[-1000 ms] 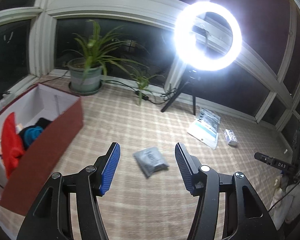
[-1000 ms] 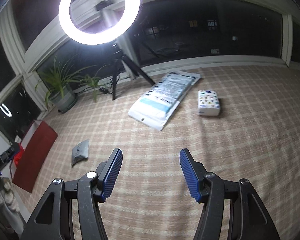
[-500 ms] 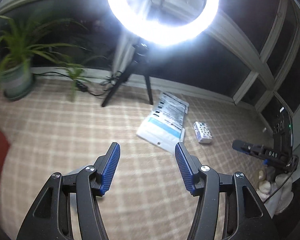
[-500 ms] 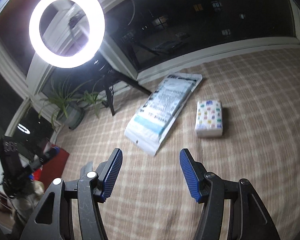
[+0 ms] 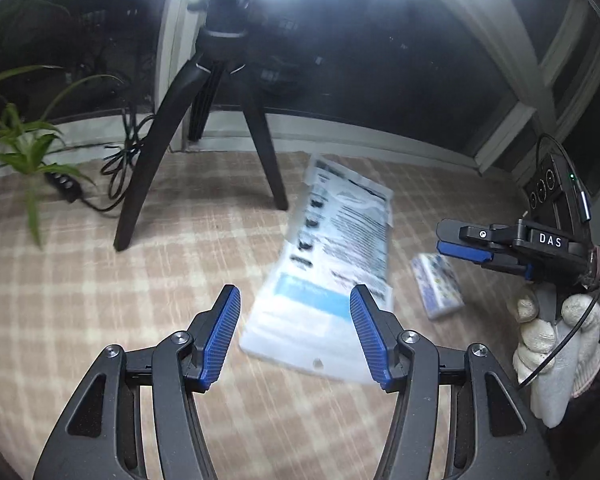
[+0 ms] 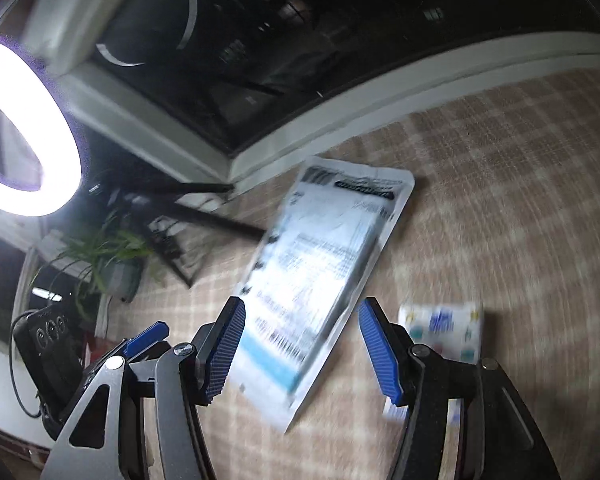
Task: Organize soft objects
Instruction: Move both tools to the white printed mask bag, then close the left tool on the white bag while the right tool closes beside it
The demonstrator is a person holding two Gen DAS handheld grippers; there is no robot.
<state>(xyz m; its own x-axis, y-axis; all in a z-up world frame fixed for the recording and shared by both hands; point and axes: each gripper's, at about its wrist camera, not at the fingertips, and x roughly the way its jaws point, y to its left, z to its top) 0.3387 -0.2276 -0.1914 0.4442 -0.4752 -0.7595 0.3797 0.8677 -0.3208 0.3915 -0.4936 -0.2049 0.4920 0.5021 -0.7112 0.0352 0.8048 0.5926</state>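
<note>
Two grippers, each with matte black plastic arms and ribbed blue rubber pads, hang above a beige plaid woven mat [image 5: 100, 280]. The landmark is the large flat plastic package [image 5: 332, 264], a glossy white rectangular pouch printed with dark text and a pale blue band, lying flat on the mat.

The left gripper [image 5: 296, 336] hovers over the near end of the package; its jaws stand apart with nothing between the pads, and no pad touches the pouch. The right gripper [image 6: 302, 348] likewise hangs over the near half of the package, jaws parted and empty. In the left wrist view the right gripper appears to the right of the package, black-bodied and lettered "DAS", carried by a hand in a white knitted glove [image 5: 556, 328].

Just to the right of the package, apart from it, lies a small soft tissue pack [image 5: 438, 286]: a white, pillow-shaped block with small coloured prints, blurred in both views.

Beyond the far end of the package stands a black three-legged tripod [image 5: 204, 128] with smooth curved legs, bearing a bright ring light [image 6: 24, 132]. Left of the tripod, farther from the package, a coiled black cable [image 5: 116, 168] and the narrow green leaves of a potted plant [image 5: 16, 140] rest near a white window frame [image 6: 340, 120].
</note>
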